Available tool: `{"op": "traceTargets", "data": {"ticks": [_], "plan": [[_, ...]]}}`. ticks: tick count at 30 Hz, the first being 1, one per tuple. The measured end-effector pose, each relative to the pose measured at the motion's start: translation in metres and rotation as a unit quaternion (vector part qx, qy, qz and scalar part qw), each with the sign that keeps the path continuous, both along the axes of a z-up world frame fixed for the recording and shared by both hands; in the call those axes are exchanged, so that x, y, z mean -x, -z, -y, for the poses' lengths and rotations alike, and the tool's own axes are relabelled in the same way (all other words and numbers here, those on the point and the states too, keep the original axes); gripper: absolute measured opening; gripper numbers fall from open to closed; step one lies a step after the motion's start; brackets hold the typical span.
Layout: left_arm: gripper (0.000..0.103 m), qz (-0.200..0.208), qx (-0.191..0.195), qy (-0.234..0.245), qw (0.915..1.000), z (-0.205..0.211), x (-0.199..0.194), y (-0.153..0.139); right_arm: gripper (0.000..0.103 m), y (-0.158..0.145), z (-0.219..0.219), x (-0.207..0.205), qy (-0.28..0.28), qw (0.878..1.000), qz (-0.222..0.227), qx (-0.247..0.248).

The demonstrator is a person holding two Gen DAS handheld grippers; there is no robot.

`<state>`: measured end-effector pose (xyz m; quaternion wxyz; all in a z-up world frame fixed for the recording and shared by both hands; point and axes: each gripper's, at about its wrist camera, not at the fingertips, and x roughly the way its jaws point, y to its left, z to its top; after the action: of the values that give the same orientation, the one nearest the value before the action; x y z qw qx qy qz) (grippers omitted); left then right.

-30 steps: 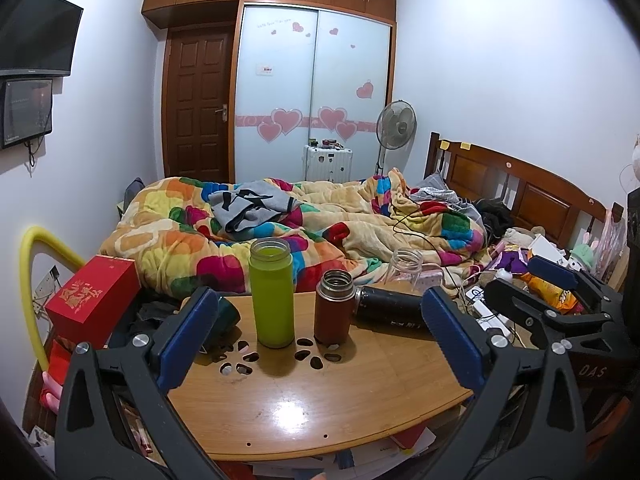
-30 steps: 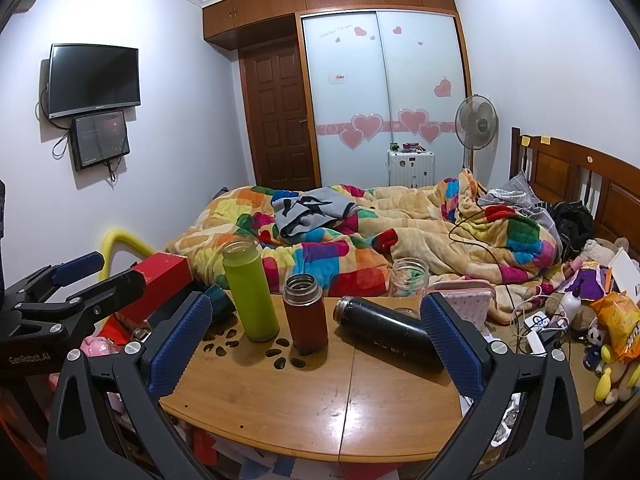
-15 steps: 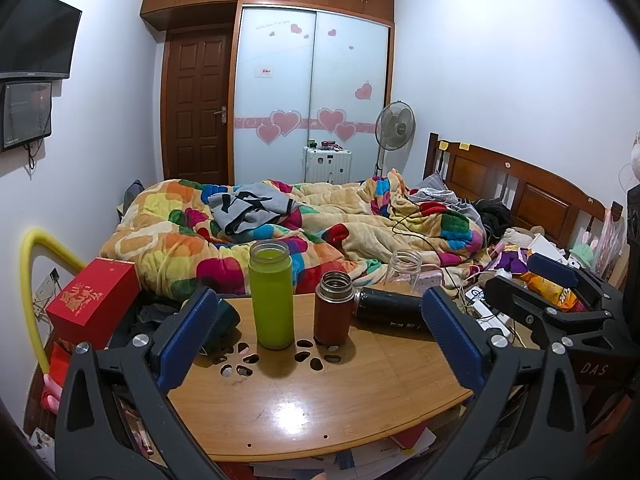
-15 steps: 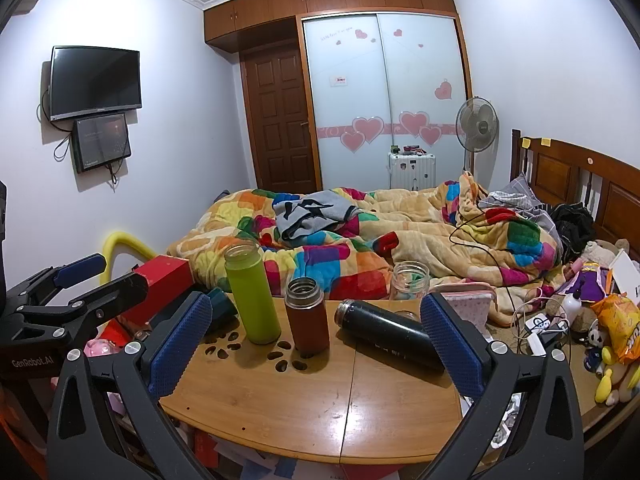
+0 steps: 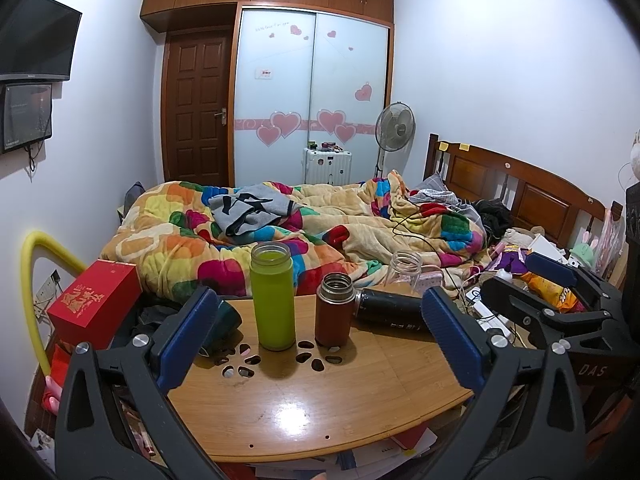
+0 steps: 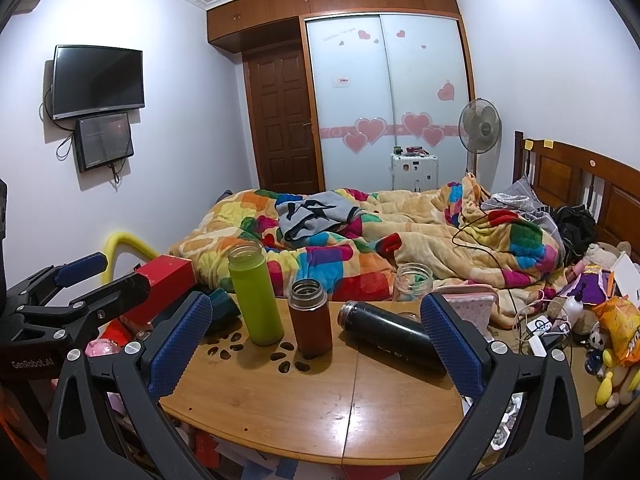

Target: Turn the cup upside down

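Right wrist view: both grippers, left (image 5: 318, 332) and right (image 6: 316, 338), gape wide and empty before the upright brown cup (image 6: 310, 322), apparently poised to flip it.

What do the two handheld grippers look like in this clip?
Both match: the left gripper and right gripper have black plastic clamp-style frames with triangular cutouts and silver bolts. Their fingers carry blue, finely textured pads. White lettering marks each body: "GenRobot.AI" on the left, "DAS" on the right. No cables or sleeves show.

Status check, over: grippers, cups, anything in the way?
Both hand-held grippers open, empty. Green cup, brown cup upright on table. Black bottle lying beside them.
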<state>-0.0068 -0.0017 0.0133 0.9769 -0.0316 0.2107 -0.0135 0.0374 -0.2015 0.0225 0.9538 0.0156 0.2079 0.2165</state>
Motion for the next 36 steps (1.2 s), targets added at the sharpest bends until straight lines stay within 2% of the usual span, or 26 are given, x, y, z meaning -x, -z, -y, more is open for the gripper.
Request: {"op": "traceTargets", "data": {"ticks": [15,20,25,29,33,34,36], "plan": [[0.103,-0.001,-0.001,0.003,1.0,0.001,0.001,0.001,0.103,0.002,0.0,0.001,-0.001,1.0,-0.001,-0.001],[0.103,-0.015,-0.007,0.007,0.9998,0.005,-0.015,0.008,0.103,0.004,0.001,0.0,0.002,1.0,0.0,0.001],[0.103,-0.055,0.0,0.014,0.9984,0.006,-0.05,0.037,0.103,0.02,0.01,-0.012,0.011,1.0,-0.02,0.003],[0.103,-0.117,0.01,0.016,0.993,0.013,-0.092,0.077,0.103,0.038,0.021,-0.024,0.014,0.999,-0.046,0.014],[0.103,-0.158,0.008,0.023,0.9872,0.023,-0.128,0.115,0.103,0.057,0.03,-0.036,0.02,0.997,-0.066,0.034],[0.101,-0.163,0.006,0.024,0.9863,0.027,-0.137,0.124,0.103,0.062,0.032,-0.039,0.021,0.996,-0.072,0.038],[0.089,-0.177,0.003,0.024,0.9839,0.031,-0.159,0.14,0.103,0.069,0.036,-0.044,0.024,0.996,-0.08,0.042]]}}
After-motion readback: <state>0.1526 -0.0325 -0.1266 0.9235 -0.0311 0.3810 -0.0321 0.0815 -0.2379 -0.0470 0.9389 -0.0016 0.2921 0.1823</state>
